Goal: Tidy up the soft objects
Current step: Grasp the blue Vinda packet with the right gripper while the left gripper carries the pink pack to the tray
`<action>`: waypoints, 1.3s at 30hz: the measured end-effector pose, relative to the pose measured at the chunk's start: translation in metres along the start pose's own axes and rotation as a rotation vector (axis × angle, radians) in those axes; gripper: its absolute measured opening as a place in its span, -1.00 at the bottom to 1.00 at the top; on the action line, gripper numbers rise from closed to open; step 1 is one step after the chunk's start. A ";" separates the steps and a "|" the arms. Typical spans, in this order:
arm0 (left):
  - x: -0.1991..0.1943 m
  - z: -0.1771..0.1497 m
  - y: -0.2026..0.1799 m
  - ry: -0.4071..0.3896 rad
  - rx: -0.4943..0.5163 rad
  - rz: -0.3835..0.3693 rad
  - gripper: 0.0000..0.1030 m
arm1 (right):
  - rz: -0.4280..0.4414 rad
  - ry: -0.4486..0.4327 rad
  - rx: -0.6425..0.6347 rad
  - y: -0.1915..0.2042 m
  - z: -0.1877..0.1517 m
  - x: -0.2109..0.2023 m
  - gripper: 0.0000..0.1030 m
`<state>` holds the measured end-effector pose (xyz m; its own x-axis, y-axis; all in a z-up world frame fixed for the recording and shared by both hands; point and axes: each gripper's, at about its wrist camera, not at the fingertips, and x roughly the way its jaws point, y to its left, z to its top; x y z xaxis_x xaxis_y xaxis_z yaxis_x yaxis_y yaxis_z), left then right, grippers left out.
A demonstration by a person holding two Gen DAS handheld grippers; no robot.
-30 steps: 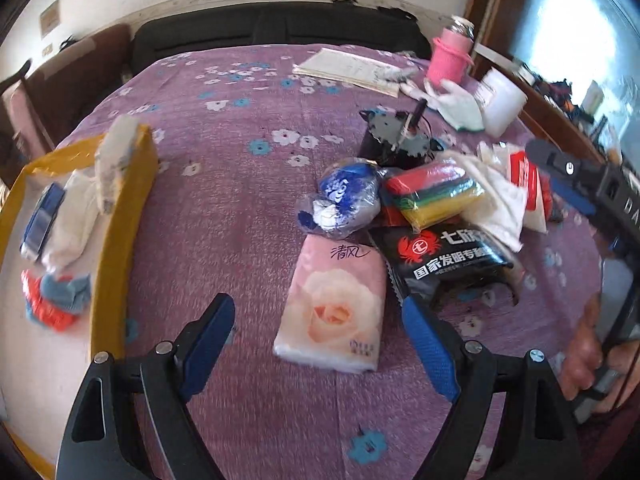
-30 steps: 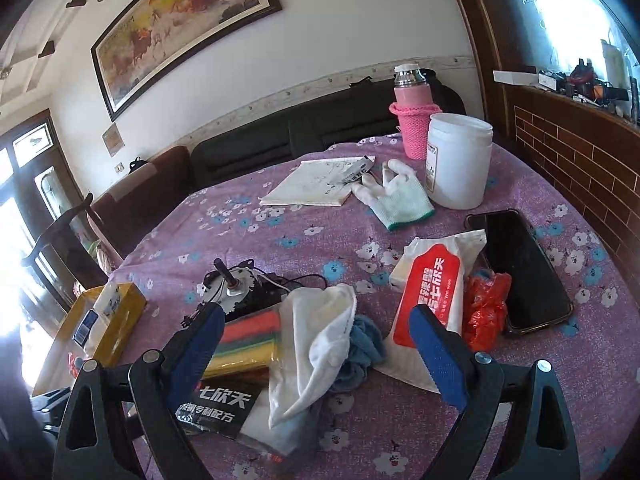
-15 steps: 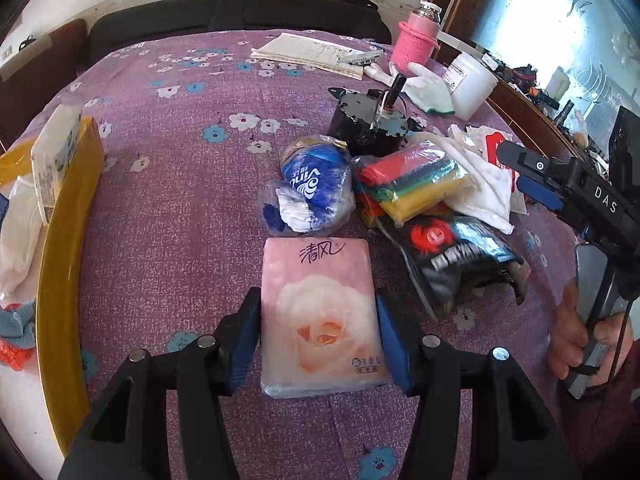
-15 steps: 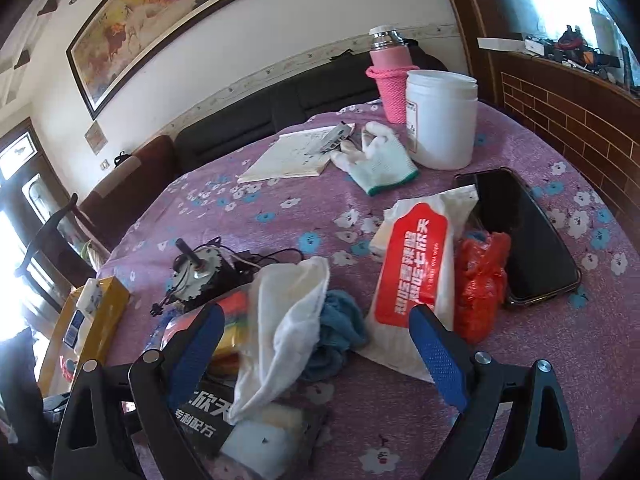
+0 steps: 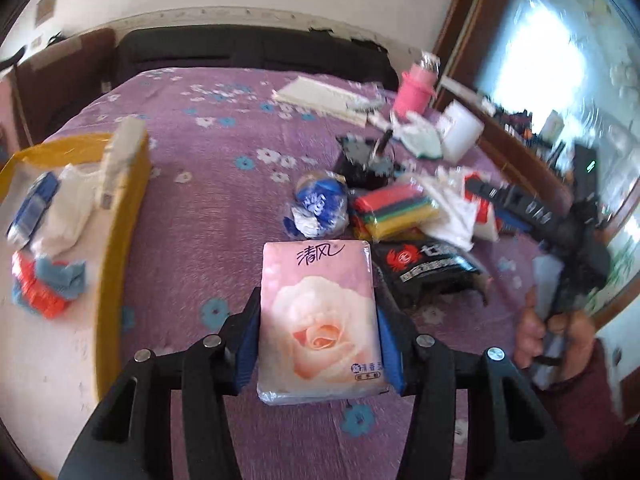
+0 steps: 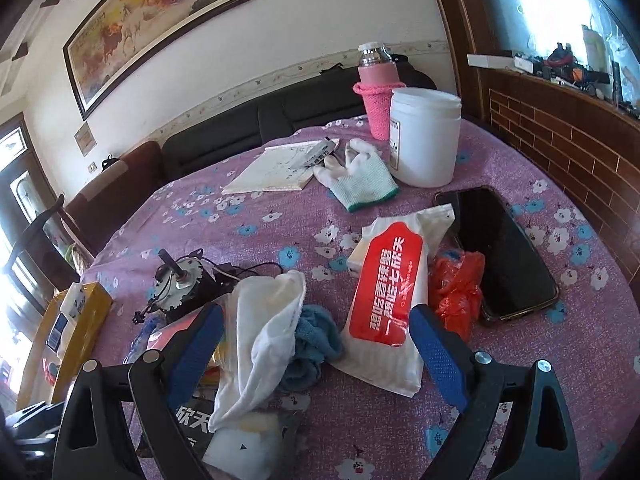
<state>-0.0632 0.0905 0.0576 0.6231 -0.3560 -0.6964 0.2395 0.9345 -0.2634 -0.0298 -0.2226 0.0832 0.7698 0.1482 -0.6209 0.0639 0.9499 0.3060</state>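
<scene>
My left gripper (image 5: 318, 316) is shut on a pink tissue pack (image 5: 320, 312) with a rose print and holds it above the purple flowered tablecloth. A yellow tray (image 5: 120, 216) at the left holds a white cloth, a blue item and red and blue soft things. My right gripper (image 6: 316, 344) is open and empty, hovering over a pile with a white cloth (image 6: 268, 328), a blue towel (image 6: 314, 344) and a red-and-white wipes pack (image 6: 390, 300). The right gripper also shows in the left wrist view (image 5: 516, 204).
A blue-and-white bagged bundle (image 5: 318, 208), a stack of coloured cloths (image 5: 390, 208) and a black packet (image 5: 424, 264) lie mid-table. A small motor (image 6: 180, 284), phone (image 6: 504, 248), red bag (image 6: 456, 288), glove (image 6: 360, 176), white jar (image 6: 424, 136), pink bottle (image 6: 376, 92) and notebook (image 6: 280, 164) lie beyond.
My left gripper closed on the pink tissue pack and lifted it off the table. My right gripper moved closer over the cloth pile and stayed open.
</scene>
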 end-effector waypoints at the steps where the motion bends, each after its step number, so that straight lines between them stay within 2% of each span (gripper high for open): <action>1: -0.012 -0.003 0.005 -0.024 -0.030 -0.011 -0.03 | 0.005 0.009 0.006 -0.001 0.000 0.002 0.85; 7: -0.062 -0.020 0.024 -0.095 -0.097 -0.025 -0.03 | 0.008 0.033 0.013 0.003 -0.005 0.006 0.85; 10: -0.083 -0.024 0.034 -0.116 -0.081 0.010 -0.03 | 0.071 0.056 0.024 0.014 -0.002 -0.002 0.85; 13: -0.104 -0.026 0.046 -0.153 -0.075 0.054 -0.03 | 0.163 0.090 -0.018 0.045 -0.002 -0.014 0.85; 15: -0.113 -0.027 0.054 -0.172 -0.083 0.073 -0.02 | 0.245 0.150 -0.076 0.077 -0.003 -0.013 0.86; 18: -0.122 -0.030 0.069 -0.192 -0.105 0.093 -0.02 | 0.303 0.240 -0.183 0.124 -0.006 -0.001 0.86; 19: -0.124 -0.031 0.075 -0.194 -0.119 0.093 -0.02 | 0.299 0.268 -0.221 0.140 -0.007 0.007 0.86; 21: -0.127 -0.035 0.085 -0.196 -0.136 0.100 -0.02 | 0.224 0.289 -0.300 0.164 -0.010 0.023 0.84; 23: -0.130 -0.039 0.097 -0.196 -0.158 0.106 -0.02 | 0.161 0.323 -0.374 0.186 -0.014 0.043 0.62; 24: -0.131 -0.041 0.102 -0.196 -0.166 0.113 -0.02 | 0.127 0.348 -0.398 0.193 -0.018 0.053 0.57; 27: -0.137 -0.045 0.118 -0.194 -0.190 0.135 -0.02 | -0.020 0.368 -0.459 0.207 -0.023 0.079 0.49; 30: -0.143 -0.047 0.134 -0.195 -0.217 0.153 -0.02 | -0.089 0.384 -0.466 0.212 -0.023 0.093 0.41; 31: -0.143 -0.047 0.140 -0.193 -0.230 0.154 -0.02 | -0.119 0.389 -0.473 0.212 -0.025 0.098 0.28; 32: -0.144 -0.047 0.145 -0.190 -0.241 0.156 -0.02 | -0.140 0.395 -0.477 0.211 -0.026 0.102 -0.04; 36: -0.140 -0.040 0.165 -0.157 -0.257 0.199 -0.02 | -0.140 0.399 -0.480 0.208 -0.029 0.103 -0.07; 39: -0.134 -0.029 0.183 -0.127 -0.260 0.243 -0.02 | -0.063 0.381 -0.423 0.204 -0.023 0.090 -0.08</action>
<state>-0.1244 0.3093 0.0839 0.7298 -0.1063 -0.6753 -0.1137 0.9552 -0.2732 0.0381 -0.0094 0.0727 0.4840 0.1022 -0.8691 -0.2181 0.9759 -0.0066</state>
